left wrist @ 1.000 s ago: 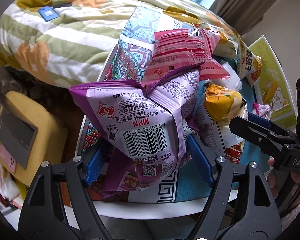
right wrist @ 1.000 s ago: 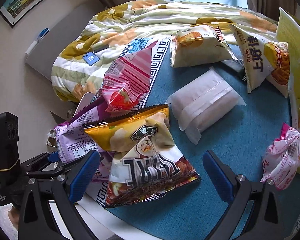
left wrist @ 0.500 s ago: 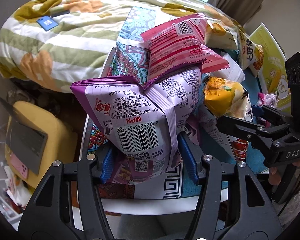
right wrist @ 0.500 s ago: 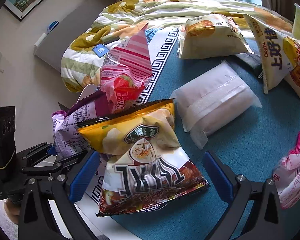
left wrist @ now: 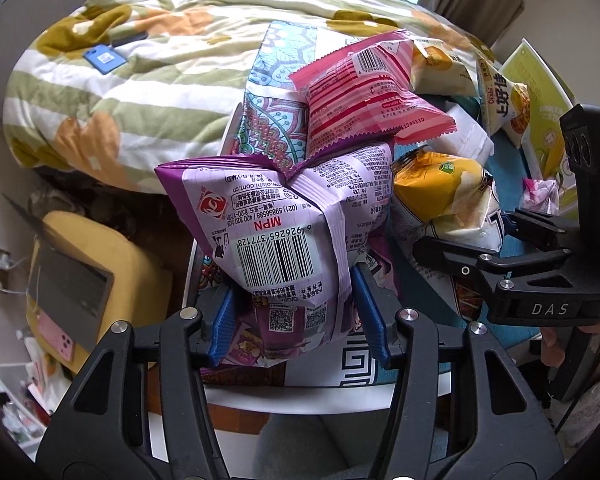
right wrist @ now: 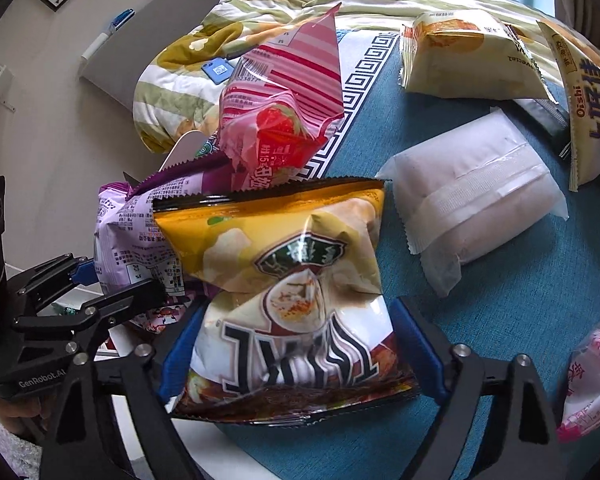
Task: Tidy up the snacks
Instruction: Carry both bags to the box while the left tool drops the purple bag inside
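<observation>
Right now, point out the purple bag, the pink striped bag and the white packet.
purple bag (left wrist: pixel 276 240), left wrist view, on its barcode panel.
pink striped bag (right wrist: pixel 288 92), right wrist view, on its striped upper half.
white packet (right wrist: pixel 476 204), right wrist view, on its flat top.

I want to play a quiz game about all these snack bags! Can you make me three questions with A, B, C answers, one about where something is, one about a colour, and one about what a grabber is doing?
1. Where is the pink striped bag?
A. On top of the purple bag
B. On the quilt
C. Under the table

2. What colour is the tablecloth under the white packet?
A. Red
B. Blue
C. Black

3. What is between the left gripper fingers?
A. Nothing
B. The white packet
C. The purple bag

Answers:
1. A, its lower edge rests on the purple bag's top.
2. B, blue-teal cloth shows all around the packet.
3. C, the blue pads are closing against the bag's sides.
</observation>
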`<state>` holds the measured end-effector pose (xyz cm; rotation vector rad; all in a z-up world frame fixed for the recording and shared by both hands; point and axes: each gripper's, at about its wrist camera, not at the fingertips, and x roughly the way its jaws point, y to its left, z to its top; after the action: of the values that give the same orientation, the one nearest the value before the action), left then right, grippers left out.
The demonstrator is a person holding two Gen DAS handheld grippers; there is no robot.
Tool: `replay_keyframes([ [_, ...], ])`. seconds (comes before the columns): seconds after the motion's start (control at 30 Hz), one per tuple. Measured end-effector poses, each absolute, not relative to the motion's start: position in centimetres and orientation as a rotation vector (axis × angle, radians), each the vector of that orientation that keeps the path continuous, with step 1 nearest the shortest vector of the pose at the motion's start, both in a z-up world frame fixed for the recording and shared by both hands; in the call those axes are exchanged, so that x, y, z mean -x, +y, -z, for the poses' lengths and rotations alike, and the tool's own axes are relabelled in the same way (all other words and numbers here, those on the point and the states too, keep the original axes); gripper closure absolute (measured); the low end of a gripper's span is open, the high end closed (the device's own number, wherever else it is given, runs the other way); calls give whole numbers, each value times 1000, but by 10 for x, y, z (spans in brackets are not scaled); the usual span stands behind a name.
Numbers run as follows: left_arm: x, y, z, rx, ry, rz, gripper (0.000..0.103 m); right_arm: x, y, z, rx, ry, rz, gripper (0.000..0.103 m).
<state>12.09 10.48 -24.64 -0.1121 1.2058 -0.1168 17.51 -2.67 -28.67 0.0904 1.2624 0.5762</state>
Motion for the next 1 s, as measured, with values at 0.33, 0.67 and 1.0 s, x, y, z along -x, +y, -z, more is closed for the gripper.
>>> replay_keyframes([
  [0.33, -106, 107, 229, 133, 1180, 132, 58, -154, -27, 266, -64, 1224, -552, 35],
  [0.67, -91, 116, 190, 205, 1090, 195, 59, -125, -48, 222, -101, 1148, -475, 35],
  [1.0, -96, 79, 119, 174, 949, 338, 59, -97, -90, 159, -170, 1022, -328, 35],
])
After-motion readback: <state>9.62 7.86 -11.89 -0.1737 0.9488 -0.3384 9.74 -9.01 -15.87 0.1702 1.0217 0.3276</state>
